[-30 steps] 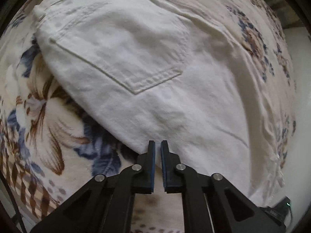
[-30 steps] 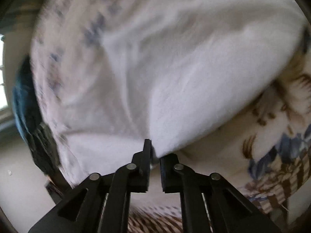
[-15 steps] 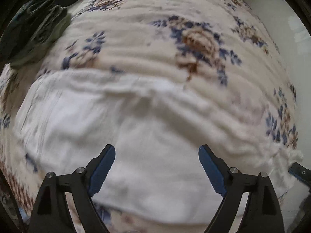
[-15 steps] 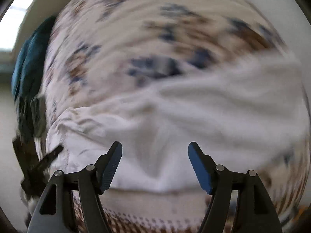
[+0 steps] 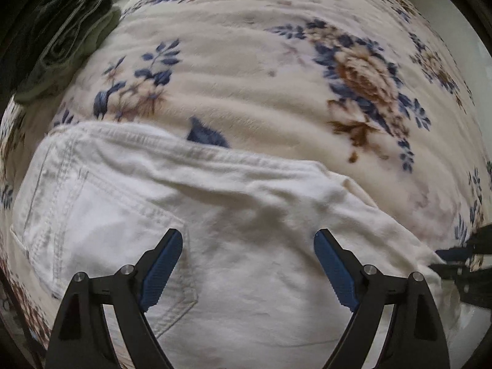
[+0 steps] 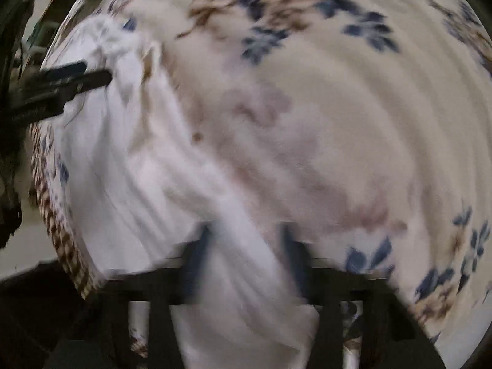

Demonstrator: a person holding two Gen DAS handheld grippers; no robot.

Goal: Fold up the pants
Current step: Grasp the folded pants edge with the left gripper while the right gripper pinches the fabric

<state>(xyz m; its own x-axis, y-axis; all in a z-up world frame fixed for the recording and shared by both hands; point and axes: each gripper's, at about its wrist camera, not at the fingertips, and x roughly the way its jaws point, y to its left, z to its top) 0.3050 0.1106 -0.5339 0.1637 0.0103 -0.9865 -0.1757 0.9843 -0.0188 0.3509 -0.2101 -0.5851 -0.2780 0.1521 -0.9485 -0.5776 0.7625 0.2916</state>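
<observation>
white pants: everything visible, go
The white pants look like heavy denim, lying folded lengthwise and lightly creased on the floral blanket. A stitched back pocket and waistband seam face up at the left end. The open left gripper hovers over the seat. The right wrist view is blurred; fabric lies between the right gripper fingers, which have just been closing.

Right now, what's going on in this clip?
A person with handheld tongs in each hand is folding white pants on a floral blanket. The left tongs hang wide open above the pocket end of the pants, gripping nothing. The right tongs show as a blur with white cloth between their jaws, which have just been closing; whether they pinch it yet is unclear. A stack of dark folded clothes sits at the far left corner.
</observation>
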